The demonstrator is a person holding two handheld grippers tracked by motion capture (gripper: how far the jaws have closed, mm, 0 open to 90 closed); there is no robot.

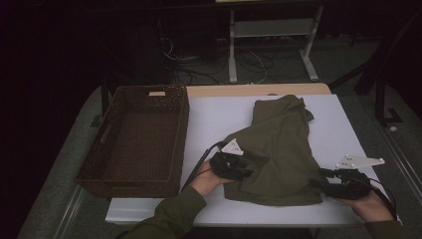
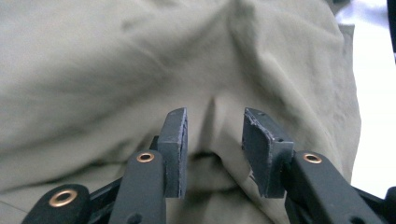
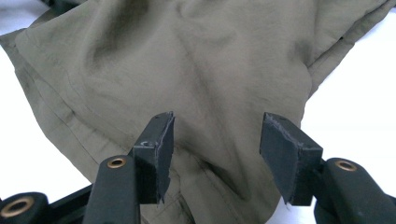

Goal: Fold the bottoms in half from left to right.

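An olive-green cloth (image 1: 278,144) lies crumpled on the white table (image 1: 214,119), stretching from the back middle to the front edge. My left gripper (image 1: 249,172) rests at the cloth's left edge, pointing right. In the left gripper view its jaws (image 2: 215,140) stand apart with a raised fold of the cloth (image 2: 140,60) between them, and the pads do not press on it. My right gripper (image 1: 321,179) sits at the cloth's front right corner, pointing left. Its jaws (image 3: 215,144) are open over the cloth (image 3: 210,56), gripping nothing.
A dark brown woven basket (image 1: 114,112), empty, stands at the table's left side. White table surface shows behind the left gripper and to the right of the cloth. Beyond the table are a desk frame (image 1: 271,30) and cables on the dark floor.
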